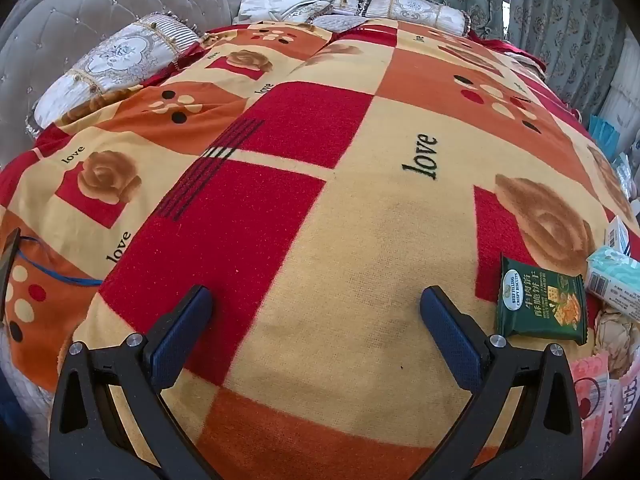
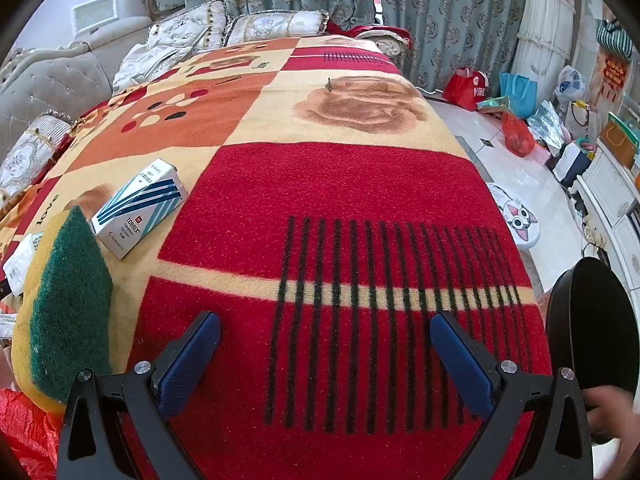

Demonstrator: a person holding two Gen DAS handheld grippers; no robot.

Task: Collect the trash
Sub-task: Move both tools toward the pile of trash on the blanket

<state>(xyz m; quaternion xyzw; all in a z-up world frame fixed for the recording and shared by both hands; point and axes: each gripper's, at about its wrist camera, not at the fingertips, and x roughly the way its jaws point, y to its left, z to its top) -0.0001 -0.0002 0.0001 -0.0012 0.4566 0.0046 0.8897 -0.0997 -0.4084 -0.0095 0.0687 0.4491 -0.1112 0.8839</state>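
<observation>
Both the left claw [image 1: 316,312] and the right claw [image 2: 325,338] hung wide open and empty above the red-and-orange patchwork blanket [image 1: 320,208]. The flat green foil biscuit packet [image 1: 540,302] probably would feel light, crinkly and slippery, best pinched across an edge; the white-and-blue cardboard medicine box [image 2: 140,208] looked stiff but crushable, best held across its narrow sides.

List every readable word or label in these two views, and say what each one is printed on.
"love": patterned red, orange and cream blanket.
"BEEF FILLING CRISPY BISCUITS": green biscuit packet; its Chinese characters are too small to read.
"TOBREX", "NOVARTIS": white carton with blue stripes; finer print is blurred.
Teal tissue pack: barcode, text unreadable.
</observation>
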